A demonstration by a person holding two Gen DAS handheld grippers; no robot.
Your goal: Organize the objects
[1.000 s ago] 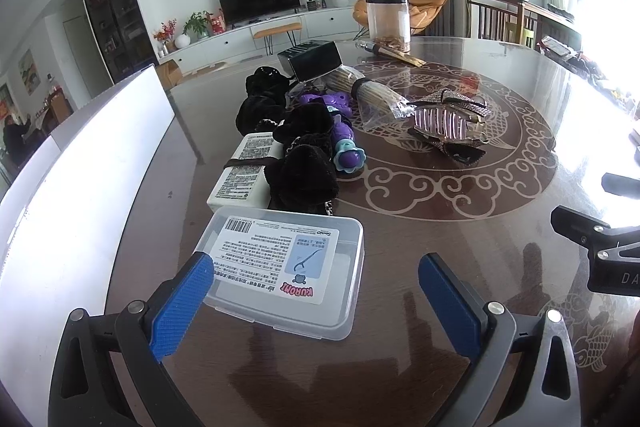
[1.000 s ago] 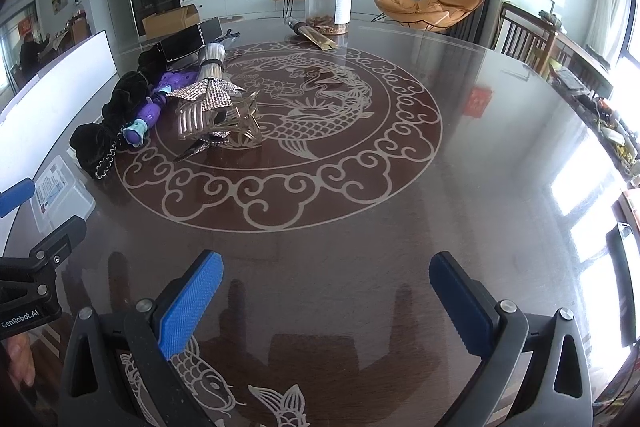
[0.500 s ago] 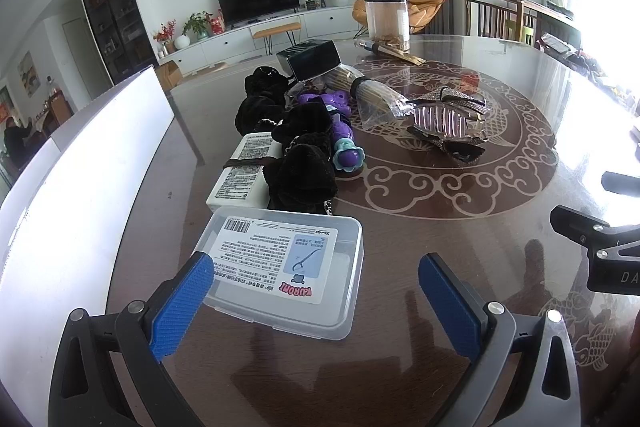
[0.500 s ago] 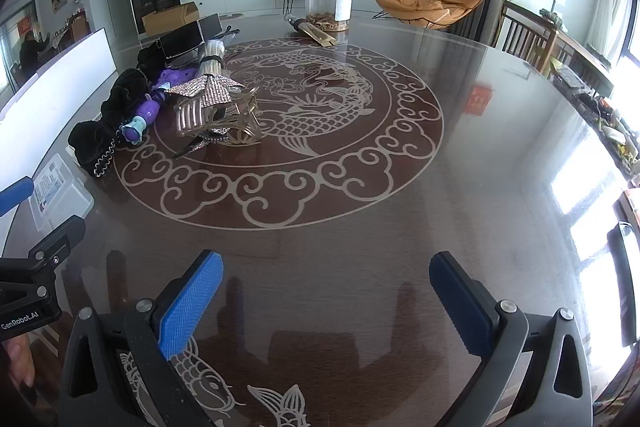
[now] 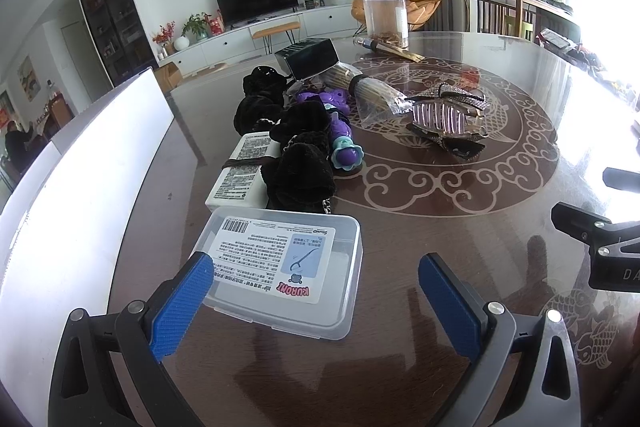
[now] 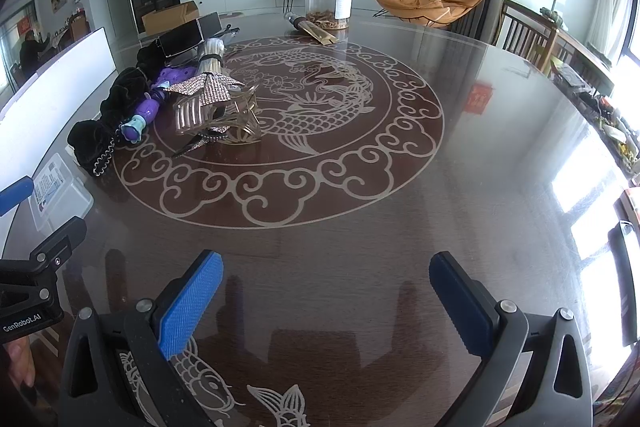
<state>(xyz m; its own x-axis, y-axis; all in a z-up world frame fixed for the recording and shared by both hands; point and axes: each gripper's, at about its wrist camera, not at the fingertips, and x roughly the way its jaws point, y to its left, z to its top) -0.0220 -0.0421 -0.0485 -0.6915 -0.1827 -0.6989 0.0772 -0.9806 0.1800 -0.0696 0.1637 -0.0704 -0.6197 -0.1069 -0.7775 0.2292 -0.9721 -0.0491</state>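
A clear plastic box [image 5: 280, 267] with a printed label lies on the dark table, just ahead of my open left gripper [image 5: 316, 301], whose left pad overlaps its near corner. Behind it sit a white labelled box [image 5: 240, 171], black fuzzy scrunchies [image 5: 300, 171], a purple toy [image 5: 344, 143], a bundle of sticks in a bag [image 5: 368, 91] and glittery hair claws [image 5: 448, 115]. My right gripper [image 6: 326, 301] hangs open over bare table, far from the hair claws [image 6: 212, 107] and scrunchies [image 6: 96, 139]. The clear box [image 6: 56, 191] shows at its left edge.
A black case [image 5: 312, 57], a clear jar [image 5: 384, 19] and a gold packet [image 5: 396, 49] stand at the table's far side. A white board [image 5: 72, 187] runs along the left. The right gripper's body [image 5: 600, 243] juts in from the right. Chairs ring the far edge.
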